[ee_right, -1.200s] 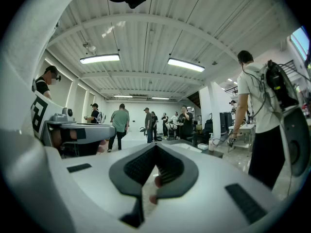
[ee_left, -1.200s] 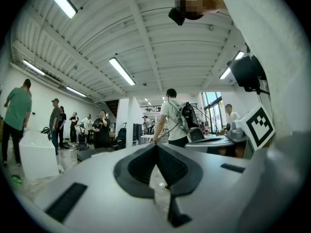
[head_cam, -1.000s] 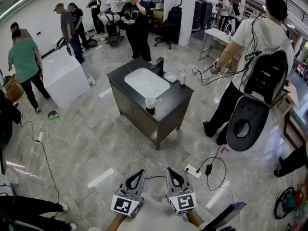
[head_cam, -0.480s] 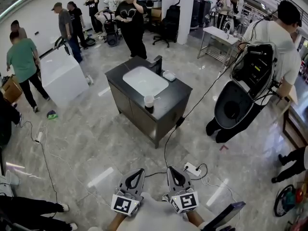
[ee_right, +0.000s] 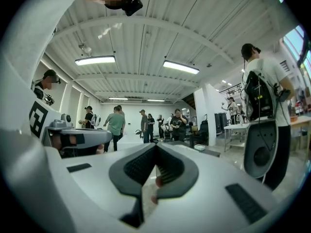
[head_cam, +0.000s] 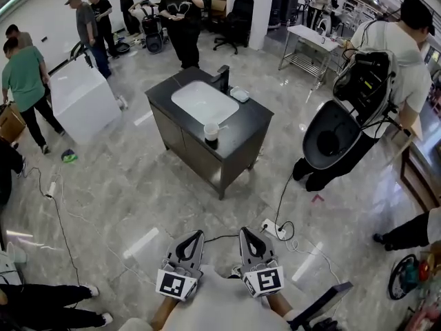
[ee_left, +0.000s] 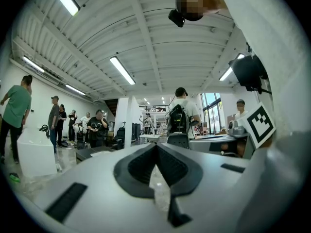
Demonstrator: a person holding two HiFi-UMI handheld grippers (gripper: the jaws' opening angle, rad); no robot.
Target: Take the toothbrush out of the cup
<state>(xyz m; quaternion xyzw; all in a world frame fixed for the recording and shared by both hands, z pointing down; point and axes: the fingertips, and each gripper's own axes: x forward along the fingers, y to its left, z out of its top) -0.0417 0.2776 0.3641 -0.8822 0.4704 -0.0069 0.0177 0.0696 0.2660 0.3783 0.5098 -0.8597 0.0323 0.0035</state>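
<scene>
The toothbrush is too small to make out; at most a thin pale sliver shows at the rim of the cup (head_cam: 211, 131). The cup stands near the front edge of the dark bench (head_cam: 242, 142), just beside the sink (head_cam: 204, 102) and well apart from both claws. The left claw (head_cam: 196, 234) and right claw (head_cam: 245, 232) are held level and low, side by side, each fully closed on nothing.

The likely risks are a trip on the cable (head_cam: 281, 202) and power strip (head_cam: 273, 227) on the floor in between, and a light cup tipping if the brush is pulled while nothing steadies it.

Compared with a second ago, the bench sits slightly higher in the head view, and the person (head_cam: 393, 61) on the right has turned and shifted.
</scene>
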